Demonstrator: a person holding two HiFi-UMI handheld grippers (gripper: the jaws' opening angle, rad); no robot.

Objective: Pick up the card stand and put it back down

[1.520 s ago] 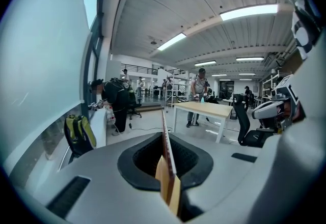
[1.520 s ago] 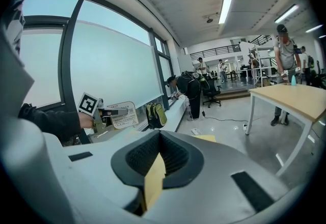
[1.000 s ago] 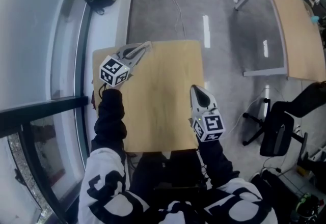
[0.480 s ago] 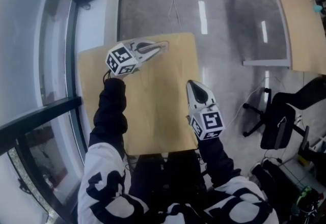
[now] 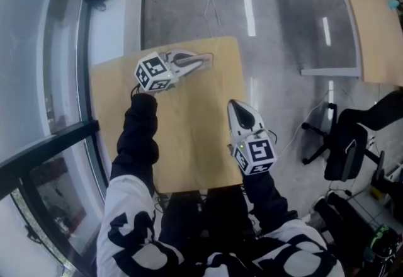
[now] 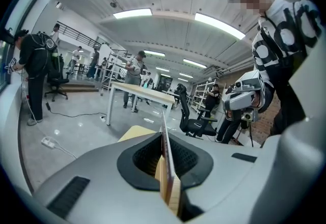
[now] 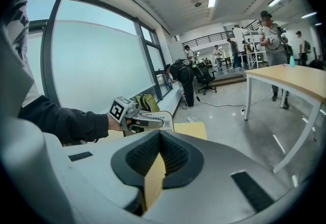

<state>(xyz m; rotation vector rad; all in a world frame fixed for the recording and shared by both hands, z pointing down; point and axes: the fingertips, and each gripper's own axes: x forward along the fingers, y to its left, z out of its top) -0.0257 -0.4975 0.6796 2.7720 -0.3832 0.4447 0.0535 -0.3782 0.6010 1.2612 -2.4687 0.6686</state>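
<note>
Status: the left gripper point(image 5: 199, 62) has its fingers clamped on the card stand point(image 7: 162, 115). The panel stands edge-on between them and rises above the fingertips. The right gripper point(image 5: 238, 107) has its fingers together with nothing between them. It sits well apart from the stand, which is ahead of its fingertips and off to their left.

Risks, in my judgement:
- The hold is on a thin, flat panel. If the left fingers tilt while lowering, the panel could pivot or slide in the pads and land crooked.
- The table point(image 5: 189, 137) ends just beyond the left fingertips. If I set the stand down any further out, part of the base could hang over the far edge, and the stand could tip to the floor on release.
- If the fingers open before the base sits flat, the stand would likely fall over.

Not established:
- Whether the base touches the table or hangs just above it. The left fingers cover the lower panel in the right gripper view, and the head view looks down on it too steeply.
- The base itself is in no view.
- The print on the panel is too small to read.
- The left gripper view shows only the panel's edge, so I cannot tell how deep it sits between the pads.
</note>
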